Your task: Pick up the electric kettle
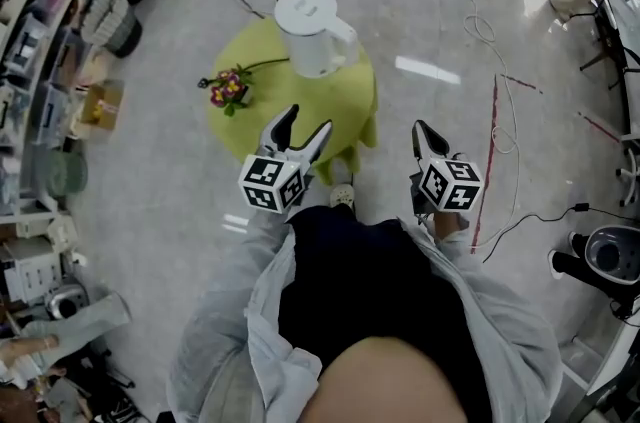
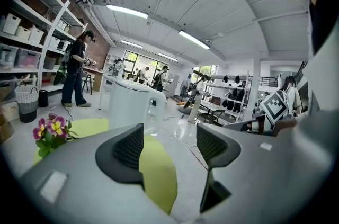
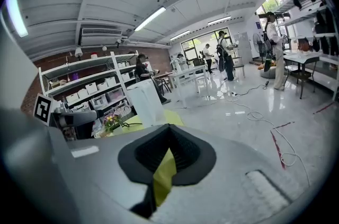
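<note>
Grey jacket [image 1: 505, 326], blk top [image 1: 350, 281].

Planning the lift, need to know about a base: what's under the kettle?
The electric kettle stands on the yellow-green tablecloth. No separate base shows around its bottom edge, but its body covers the footprint, so one could be hidden.

One electric kettle [image 1: 313, 31], one green table [image 1: 257, 126], one flower sprig [image 1: 230, 91], two grippers (left gripper [image 1: 307, 121], right gripper [image 1: 422, 131])

L tongs [image 1: 307, 121] jaws apart, R tongs [image 1: 421, 128] jaws together.
</note>
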`<action>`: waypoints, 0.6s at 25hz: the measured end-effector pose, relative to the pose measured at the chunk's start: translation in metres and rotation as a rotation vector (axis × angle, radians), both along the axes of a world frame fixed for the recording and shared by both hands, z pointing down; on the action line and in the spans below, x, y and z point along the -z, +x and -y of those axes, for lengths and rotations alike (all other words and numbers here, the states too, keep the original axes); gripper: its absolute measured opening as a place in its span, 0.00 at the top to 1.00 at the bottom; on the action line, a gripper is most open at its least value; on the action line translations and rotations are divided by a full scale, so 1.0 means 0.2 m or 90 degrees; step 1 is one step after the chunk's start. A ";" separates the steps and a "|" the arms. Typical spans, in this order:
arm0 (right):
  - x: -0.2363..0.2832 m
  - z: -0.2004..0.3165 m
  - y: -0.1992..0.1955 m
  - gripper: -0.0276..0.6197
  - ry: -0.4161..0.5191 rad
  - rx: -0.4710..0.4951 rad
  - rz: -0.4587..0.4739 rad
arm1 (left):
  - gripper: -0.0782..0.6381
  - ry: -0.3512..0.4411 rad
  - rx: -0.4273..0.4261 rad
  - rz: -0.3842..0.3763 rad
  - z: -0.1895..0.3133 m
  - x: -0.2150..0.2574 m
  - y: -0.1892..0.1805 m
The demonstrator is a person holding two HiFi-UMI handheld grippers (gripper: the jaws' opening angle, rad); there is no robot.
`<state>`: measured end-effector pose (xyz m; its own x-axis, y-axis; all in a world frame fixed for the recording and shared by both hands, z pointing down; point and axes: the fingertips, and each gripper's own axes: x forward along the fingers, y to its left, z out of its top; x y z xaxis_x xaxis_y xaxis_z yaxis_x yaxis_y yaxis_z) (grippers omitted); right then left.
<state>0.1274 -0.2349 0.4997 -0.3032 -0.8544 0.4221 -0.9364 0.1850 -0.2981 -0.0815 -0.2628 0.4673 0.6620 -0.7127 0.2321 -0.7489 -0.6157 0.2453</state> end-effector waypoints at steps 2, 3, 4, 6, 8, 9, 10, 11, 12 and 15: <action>0.00 0.04 -0.01 0.95 -0.001 -0.006 -0.002 | 0.45 -0.001 -0.012 0.000 0.05 -0.01 0.01; 0.00 0.04 -0.01 0.95 -0.003 -0.006 -0.005 | 0.45 -0.003 -0.017 0.000 0.06 -0.01 0.01; 0.00 0.04 -0.02 0.95 -0.007 -0.006 -0.009 | 0.45 -0.005 -0.023 0.001 0.06 -0.01 0.02; -0.01 0.02 -0.01 0.95 -0.014 -0.011 -0.014 | 0.45 -0.010 -0.035 0.000 0.05 -0.02 0.04; -0.02 0.00 0.02 0.95 -0.021 -0.023 -0.014 | 0.45 -0.014 -0.044 0.000 0.05 -0.02 0.05; -0.02 0.01 0.02 0.95 -0.024 -0.028 -0.012 | 0.45 -0.016 -0.047 0.000 0.06 -0.02 0.06; -0.02 0.01 0.03 0.95 -0.026 -0.030 -0.012 | 0.45 -0.018 -0.049 0.000 0.07 -0.03 0.07; -0.02 0.02 0.04 0.95 -0.028 -0.029 -0.012 | 0.45 -0.021 -0.051 0.001 0.07 -0.03 0.09; -0.02 0.02 0.05 0.95 -0.030 -0.028 -0.014 | 0.45 -0.023 -0.053 0.001 0.08 -0.02 0.10; -0.04 0.06 0.08 0.95 -0.043 -0.020 -0.021 | 0.45 -0.028 -0.058 0.001 0.11 -0.03 0.17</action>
<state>0.1444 -0.2465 0.5076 -0.2622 -0.8324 0.4881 -0.9507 0.1362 -0.2784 -0.0466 -0.2851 0.4727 0.7234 -0.6387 0.2624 -0.6905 -0.6701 0.2724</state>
